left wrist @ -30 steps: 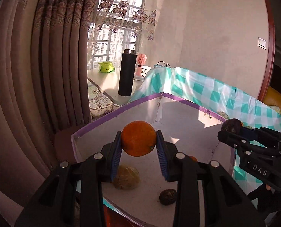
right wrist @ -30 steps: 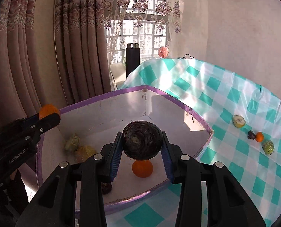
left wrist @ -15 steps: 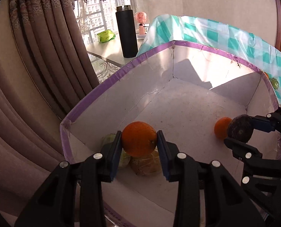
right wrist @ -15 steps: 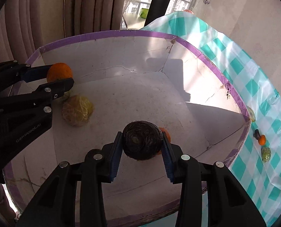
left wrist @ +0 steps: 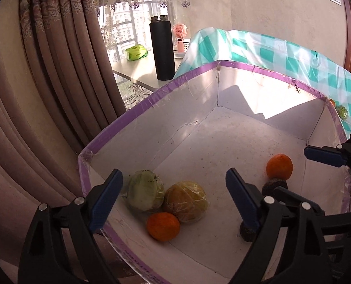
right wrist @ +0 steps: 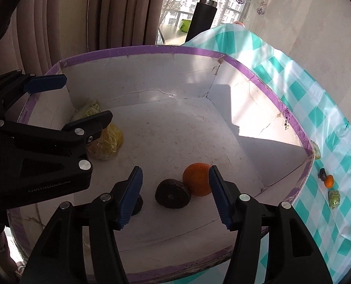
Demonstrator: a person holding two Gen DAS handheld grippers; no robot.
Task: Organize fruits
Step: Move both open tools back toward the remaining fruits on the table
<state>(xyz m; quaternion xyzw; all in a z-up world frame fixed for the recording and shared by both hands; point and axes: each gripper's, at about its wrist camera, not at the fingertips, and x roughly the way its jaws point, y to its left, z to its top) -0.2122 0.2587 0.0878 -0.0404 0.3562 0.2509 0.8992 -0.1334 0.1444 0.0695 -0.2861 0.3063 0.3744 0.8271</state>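
we are now hovering both grippers over the white cardboard box with purple taped rim (left wrist: pixel 151 97), and both are spread wide and carrying nothing: half a second ago the left gripper (left wrist: pixel 173 201) was pinching the round orange (left wrist: pixel 163 226), which is now lying on the box floor touching the plastic-wrapped yellow fruit (left wrist: pixel 187 201). the right gripper (right wrist: pixel 174 196) was pinching the dark brown wrinkled fruit (right wrist: pixel 173 194), now resting against another orange (right wrist: pixel 197 182). we are judging this pair sorted, while small fruits on the teal checked tablecloth (right wrist: pixel 329 181) are waiting.

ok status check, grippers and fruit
Left gripper and right gripper open, empty. Orange and dark fruit in box. Nothing blocking.
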